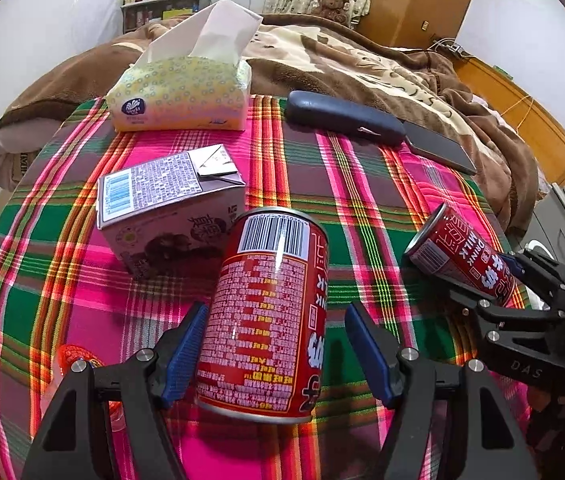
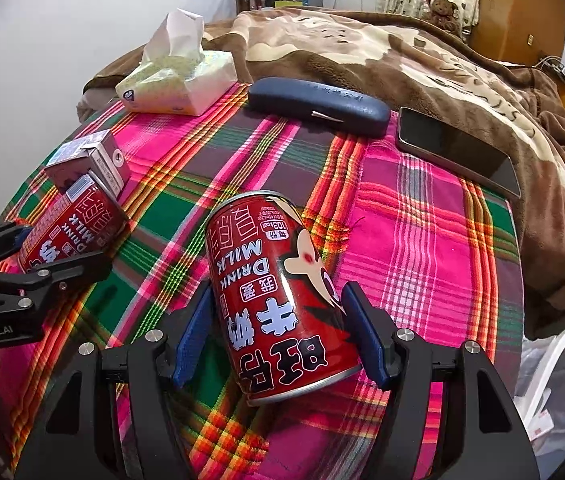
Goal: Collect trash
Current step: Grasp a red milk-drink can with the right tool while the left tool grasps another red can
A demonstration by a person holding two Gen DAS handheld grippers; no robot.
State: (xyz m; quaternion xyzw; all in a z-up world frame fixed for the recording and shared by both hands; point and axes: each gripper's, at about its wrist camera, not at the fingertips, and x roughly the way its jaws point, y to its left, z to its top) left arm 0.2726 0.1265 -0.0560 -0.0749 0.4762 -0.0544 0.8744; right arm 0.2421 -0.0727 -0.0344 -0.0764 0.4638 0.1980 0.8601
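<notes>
A small table covered by a plaid cloth (image 1: 282,168) of pink, green and brown stands against a bed with a brown blanket (image 2: 422,64).

Left gripper (image 1: 276,354): its blue pads sit on either side of a red milk-drink can (image 1: 268,312) that lies tilted near the table's front edge, barcode end pointing away. The left pad touches the can's side; a narrow gap shows at the right pad, so the jaws are partly closed around the can and a firm grip cannot be confirmed.

Right gripper (image 2: 278,338): both blue pads press the flanks of a second red can (image 2: 282,300), which lies tilted with its "DRINK MILK" label upward toward the front right of the table. The jaws are clamped on this can.

Just beyond the left-hand can, toward the left edge, lies a milk carton (image 1: 162,212) on its side, nearly touching the can's far end. At the far left corner rests a tissue pack (image 1: 180,92) with a white tissue standing out of it. Along the far edge lies a dark blue glasses case (image 2: 316,106), and a black phone (image 2: 458,152) lies at the far right corner, partly against the blanket. Beside the table's right front corner, a white-rimmed bin with a clear bag (image 2: 558,384) is partly visible.
</notes>
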